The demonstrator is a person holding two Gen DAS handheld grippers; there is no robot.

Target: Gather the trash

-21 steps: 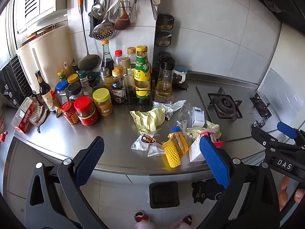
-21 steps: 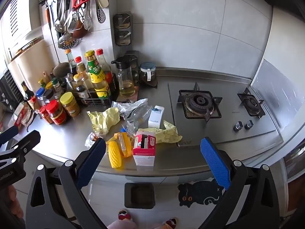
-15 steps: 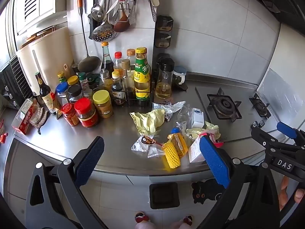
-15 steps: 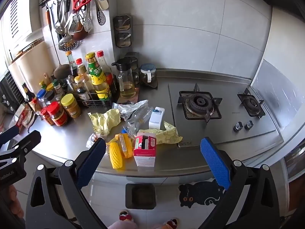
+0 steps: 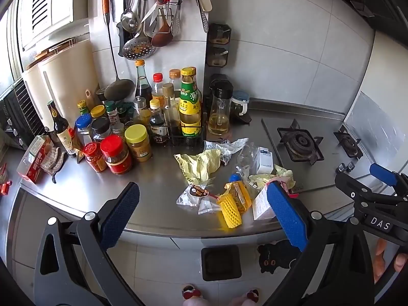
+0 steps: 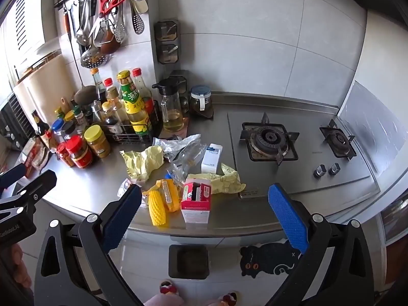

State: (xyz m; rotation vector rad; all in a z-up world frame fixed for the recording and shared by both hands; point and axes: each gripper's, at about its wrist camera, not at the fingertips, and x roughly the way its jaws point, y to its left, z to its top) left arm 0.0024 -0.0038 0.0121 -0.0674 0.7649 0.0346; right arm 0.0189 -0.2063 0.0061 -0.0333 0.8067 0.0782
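A steel worktop (image 6: 84, 199) is seen ahead of and below both sets of jaws, with a gas hob (image 6: 270, 141) set into it beyond the right jaws' far side. A crowd of bottles and jars (image 5: 132, 137) is packed at the back, ahead of the left jaws. On the floor, a black bin (image 6: 188, 261) is seen directly beneath the right jaws, close to the worktop's front edge.

The trash is heaped near that edge, ahead of the jaws: crumpled yellow paper (image 5: 201, 163), a red-and-white carton (image 6: 195, 201), a yellow foam net (image 6: 158, 210), clear wrappers (image 5: 191, 196) and a small white box (image 6: 211, 158).

The left gripper (image 5: 201, 219) and right gripper (image 6: 204, 216) are both held spread wide, with nothing between the jaws and nothing touched.

Several risks can be judged from here. The foam net and carton lie close to the edge, so they could be knocked to the floor by a careless approach. Thin wrappers may slip from the pads. The jars could be toppled if the left jaws are swung too far back.
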